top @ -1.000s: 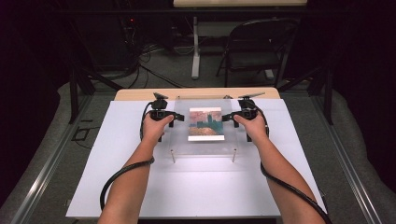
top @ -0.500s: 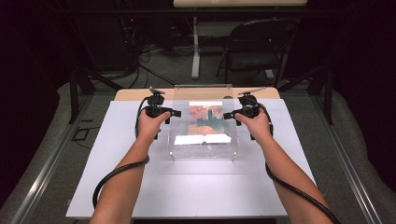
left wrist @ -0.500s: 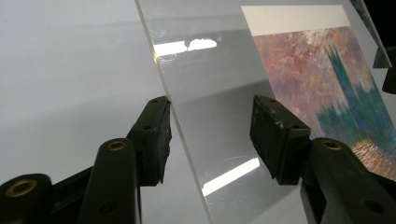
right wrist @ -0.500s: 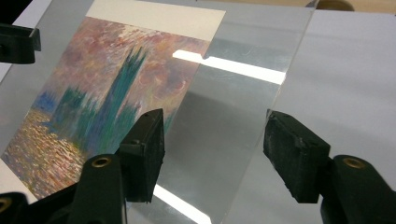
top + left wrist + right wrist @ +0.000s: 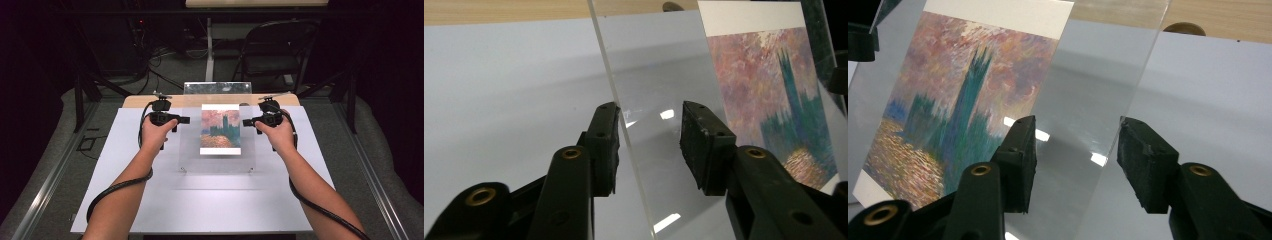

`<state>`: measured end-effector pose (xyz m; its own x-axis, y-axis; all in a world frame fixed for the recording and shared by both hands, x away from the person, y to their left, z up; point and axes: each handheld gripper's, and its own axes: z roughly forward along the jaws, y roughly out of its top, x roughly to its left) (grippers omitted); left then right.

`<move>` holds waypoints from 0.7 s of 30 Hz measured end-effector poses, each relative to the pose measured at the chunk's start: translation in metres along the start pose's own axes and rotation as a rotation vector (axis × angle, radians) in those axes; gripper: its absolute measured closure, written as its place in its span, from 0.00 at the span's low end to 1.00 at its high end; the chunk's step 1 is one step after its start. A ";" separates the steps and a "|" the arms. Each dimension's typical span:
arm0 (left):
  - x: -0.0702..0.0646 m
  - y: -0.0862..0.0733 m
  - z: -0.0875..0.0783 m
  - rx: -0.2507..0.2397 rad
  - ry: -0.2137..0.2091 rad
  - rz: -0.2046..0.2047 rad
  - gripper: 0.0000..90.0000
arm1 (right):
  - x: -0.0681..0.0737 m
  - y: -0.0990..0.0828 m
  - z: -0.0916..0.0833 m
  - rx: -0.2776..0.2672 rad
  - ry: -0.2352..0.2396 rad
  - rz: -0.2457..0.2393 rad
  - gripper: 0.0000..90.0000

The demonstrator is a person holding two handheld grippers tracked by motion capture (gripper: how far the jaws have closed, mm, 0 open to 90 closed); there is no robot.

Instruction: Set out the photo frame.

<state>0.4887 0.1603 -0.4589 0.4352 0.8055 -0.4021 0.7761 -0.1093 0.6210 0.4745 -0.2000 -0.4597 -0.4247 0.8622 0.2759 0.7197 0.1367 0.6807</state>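
Note:
A clear acrylic sheet (image 5: 220, 162) carrying a painting print (image 5: 220, 129) of a tower under a pink sky stands tilted up on the white board, far edge raised. My left gripper (image 5: 186, 120) is at its left edge and my right gripper (image 5: 246, 121) at its right edge. In the left gripper view the sheet's edge (image 5: 624, 125) runs between the jaws of the left gripper (image 5: 649, 145), close to the left pad (image 5: 604, 145), with a gap to the other pad. In the right gripper view the edge (image 5: 1118, 125) likewise passes between the parted jaws of the right gripper (image 5: 1075, 150). Both pairs of jaws have just been closing around the sheet.
The white board (image 5: 150, 200) covers a wooden table (image 5: 140, 101). A small brown knob (image 5: 1184, 28) sits at the board's far edge. Beyond the table stand a folding chair (image 5: 272, 55) and cables on the floor. Metal rails (image 5: 50, 175) run along both sides.
The sheet with the print went from lying flat to tilted up, far edge high. Both hands rose with it and moved slightly away from me.

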 end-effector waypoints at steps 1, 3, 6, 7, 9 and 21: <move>0.000 -0.001 -0.002 -0.004 -0.004 -0.002 0.68 | 0.001 -0.001 -0.002 -0.006 0.000 0.001 0.58; -0.001 -0.001 -0.005 -0.010 -0.007 0.011 0.70 | 0.003 -0.002 -0.006 -0.015 -0.003 -0.005 0.58; -0.004 -0.004 -0.011 -0.020 -0.012 0.022 0.71 | 0.007 -0.004 -0.011 -0.029 -0.013 -0.025 0.59; -0.005 -0.005 -0.015 -0.026 -0.020 0.023 0.71 | 0.008 -0.005 -0.013 -0.037 -0.012 -0.033 0.60; -0.007 -0.007 -0.019 -0.036 -0.018 0.034 0.73 | 0.009 -0.006 -0.018 -0.046 -0.007 -0.035 0.62; -0.022 -0.025 -0.048 -0.099 -0.030 0.104 0.79 | 0.028 -0.018 -0.048 -0.098 -0.030 -0.102 0.70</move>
<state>0.4379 0.1730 -0.4336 0.5259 0.7746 -0.3512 0.6780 -0.1325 0.7231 0.4238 -0.2017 -0.4317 -0.4754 0.8606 0.1823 0.6157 0.1775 0.7678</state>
